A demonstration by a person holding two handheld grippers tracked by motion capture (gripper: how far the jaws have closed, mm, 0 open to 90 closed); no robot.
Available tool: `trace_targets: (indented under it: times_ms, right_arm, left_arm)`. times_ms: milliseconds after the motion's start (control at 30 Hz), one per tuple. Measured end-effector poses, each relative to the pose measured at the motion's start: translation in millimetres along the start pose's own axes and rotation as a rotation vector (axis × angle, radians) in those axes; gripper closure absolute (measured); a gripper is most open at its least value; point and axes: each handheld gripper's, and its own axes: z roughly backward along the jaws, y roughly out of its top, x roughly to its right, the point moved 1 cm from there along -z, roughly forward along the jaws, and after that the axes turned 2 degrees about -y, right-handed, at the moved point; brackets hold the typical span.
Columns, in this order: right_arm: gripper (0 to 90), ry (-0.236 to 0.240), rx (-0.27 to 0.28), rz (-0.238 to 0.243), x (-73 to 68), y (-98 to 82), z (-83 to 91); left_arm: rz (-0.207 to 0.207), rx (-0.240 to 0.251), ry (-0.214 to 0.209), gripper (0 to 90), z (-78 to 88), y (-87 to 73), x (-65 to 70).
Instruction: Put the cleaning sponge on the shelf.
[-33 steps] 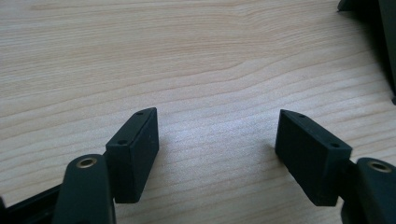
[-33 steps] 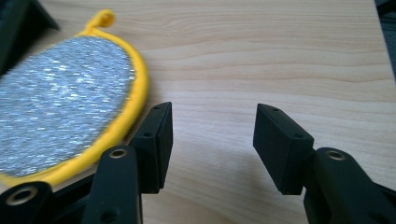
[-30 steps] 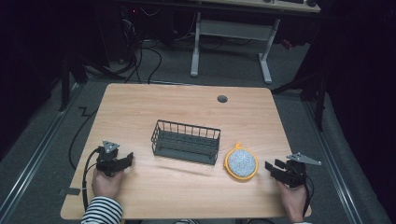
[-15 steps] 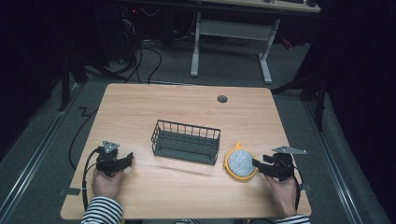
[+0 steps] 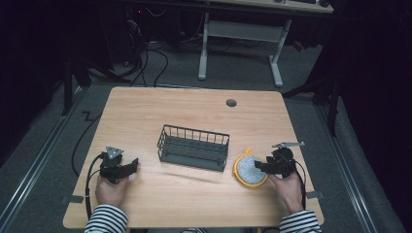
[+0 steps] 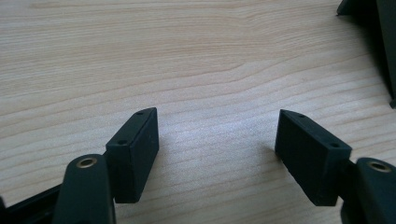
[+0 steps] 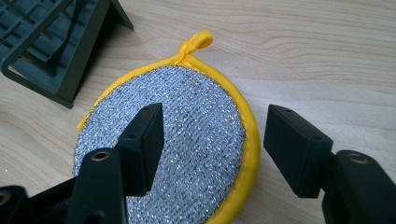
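Note:
A round scouring pad [image 5: 248, 170] [image 7: 201, 140], silver mesh with a yellow rim and loop, lies flat on the wooden table [image 5: 194, 111], right of a dark wire basket [image 5: 194, 147] [image 7: 56, 51]. My right gripper [image 5: 260, 166] [image 7: 215, 116] hovers over the pad's right part. One jaw is above the mesh and the other is outside the yellow rim. Its jaws have just been opening, and they stand open without pressing on the pad. My left gripper [image 5: 131, 165] [image 6: 217, 116] rests open over bare wood, left of the basket [image 6: 383, 42].
A small round grommet [image 5: 231, 103] sits in the table near its far edge. Beyond the table, a white desk frame [image 5: 238, 43] and cables [image 5: 160, 63] lie on the dark floor. Bare wood stretches behind the basket and along the front edge.
My right gripper has moved left from the table's right edge to the pad, and its jaws stand wider. The left gripper, basket and pad have not moved.

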Motion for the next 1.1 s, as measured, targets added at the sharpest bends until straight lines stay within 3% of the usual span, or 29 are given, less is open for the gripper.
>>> trace_targets:
  times_ms: [333, 567, 667, 933, 1100]
  right_arm:
    - [33.6, 0.003, -0.084, 0.000, 1.9, 13.6, -12.0]
    - [33.9, 0.036, -0.143, -0.022, 7.1, 12.8, -20.7]
    - [40.5, 0.071, -0.146, -0.031, 8.7, 11.5, -23.4]
    - [56.0, 0.108, -0.126, -0.030, 12.5, 7.5, -23.3]
    - [72.8, 0.099, -0.108, 0.016, 11.0, 7.8, -19.8]
  left_arm:
    - [0.001, 0.000, 0.000, 30.8, 0.1, 0.0, -0.1]
    - [0.000, 0.000, 0.000, 30.8, 0.0, -0.1, 0.0]
    - [-0.003, -0.002, 0.001, 30.8, 0.0, 0.0, 0.4]
    - [-0.011, -0.006, 0.010, 30.9, -0.2, 0.1, 1.0]
    - [-0.012, -0.006, 0.012, 30.6, -0.3, 0.1, 1.2]
